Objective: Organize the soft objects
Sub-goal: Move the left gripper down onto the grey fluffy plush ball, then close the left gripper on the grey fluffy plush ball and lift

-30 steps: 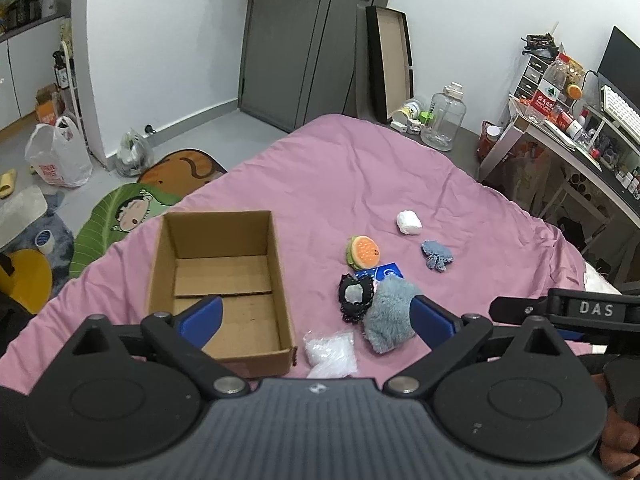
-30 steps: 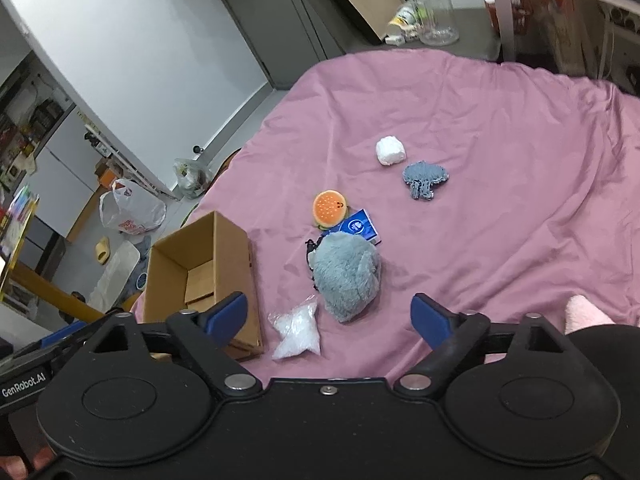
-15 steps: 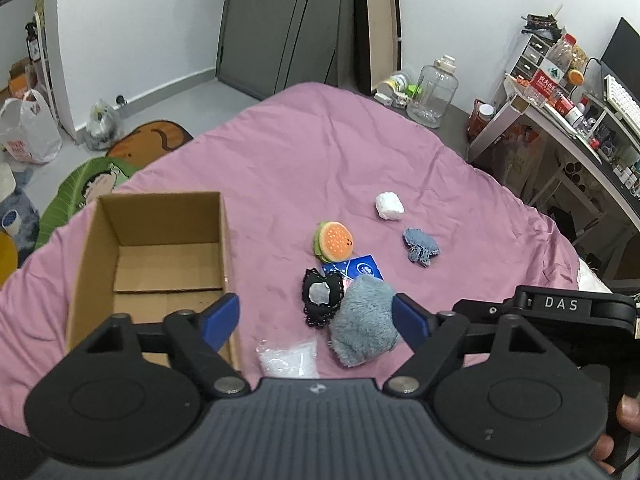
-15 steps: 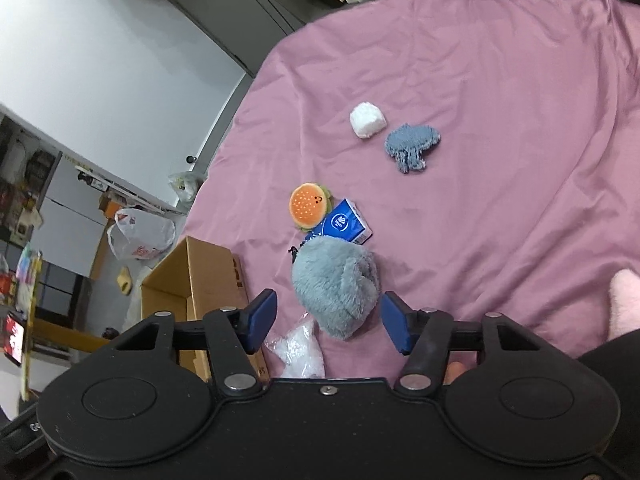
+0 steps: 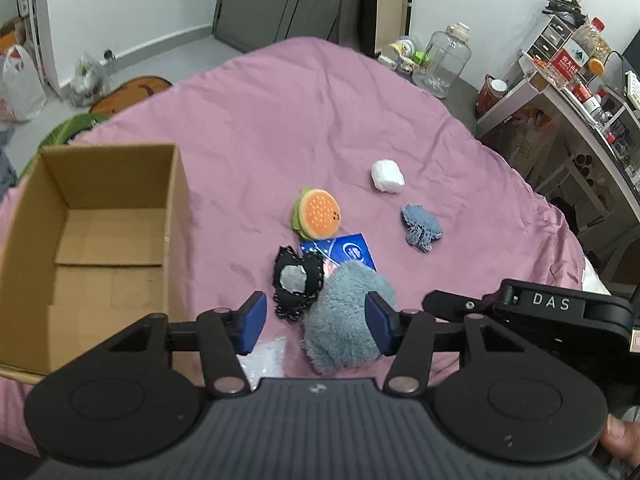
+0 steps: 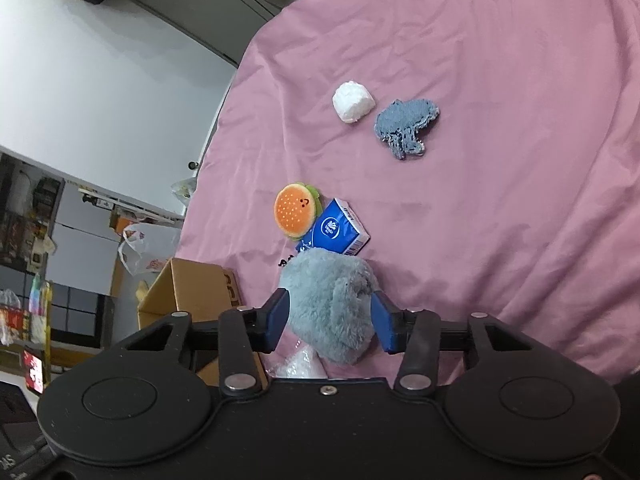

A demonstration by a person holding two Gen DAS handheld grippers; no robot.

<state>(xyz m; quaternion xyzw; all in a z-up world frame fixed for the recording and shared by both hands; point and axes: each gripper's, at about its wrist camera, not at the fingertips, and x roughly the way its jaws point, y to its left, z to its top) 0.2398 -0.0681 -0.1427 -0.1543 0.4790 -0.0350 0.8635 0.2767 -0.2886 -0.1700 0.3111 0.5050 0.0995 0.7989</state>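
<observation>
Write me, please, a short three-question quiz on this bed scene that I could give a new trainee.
1. True or false: the cardboard box already holds a soft toy.
2. Which thing lies between the fingers of the right claw?
A. the burger plush
B. the fluffy grey-blue plush
C. the white wad
3. Fill in: the blue tissue pack lies on the pink sheet right beside the ____ plush.

Key
1. False; the box is empty.
2. B; the claw is closing about it, and whether the pads press yet cannot be told.
3. burger
</observation>
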